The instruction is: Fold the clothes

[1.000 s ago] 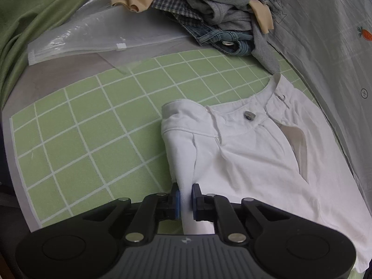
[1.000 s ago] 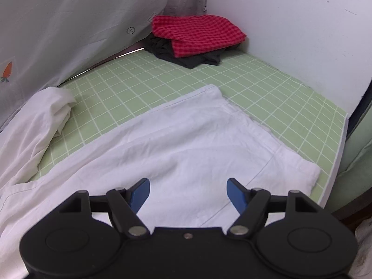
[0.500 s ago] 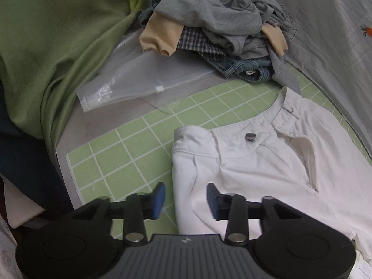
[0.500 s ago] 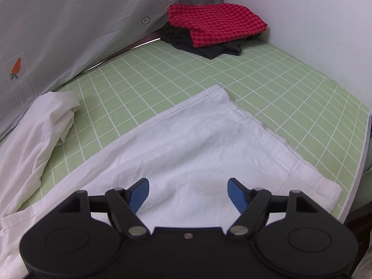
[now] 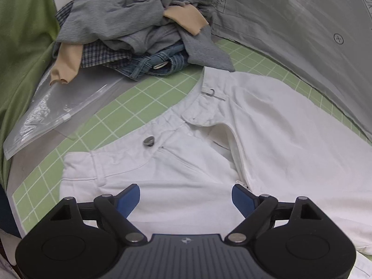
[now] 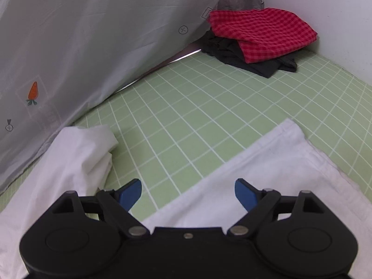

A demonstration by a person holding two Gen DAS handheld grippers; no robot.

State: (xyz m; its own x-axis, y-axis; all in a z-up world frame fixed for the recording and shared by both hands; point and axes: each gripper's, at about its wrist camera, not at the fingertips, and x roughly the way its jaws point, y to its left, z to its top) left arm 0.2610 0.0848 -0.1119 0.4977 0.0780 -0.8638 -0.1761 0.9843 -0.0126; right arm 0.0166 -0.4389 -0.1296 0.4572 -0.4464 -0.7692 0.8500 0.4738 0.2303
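Left wrist view, white trousers [image 5: 267, 125] legs cut off

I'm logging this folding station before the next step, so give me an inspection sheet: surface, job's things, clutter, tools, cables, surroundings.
Surface: green grid mat, flat.
Job's things: white trousers spread out, waistband unbuttoned; far leg end bunched.
Clutter: unfolded clothes pile; clear zip bag; red checked cloth folded on a dark garment.
Tools: left tool and right tool both opening, nothing gripped.
Cables: nothing seen.
Surroundings: grey carrot-print sheet; white wall; green fabric.
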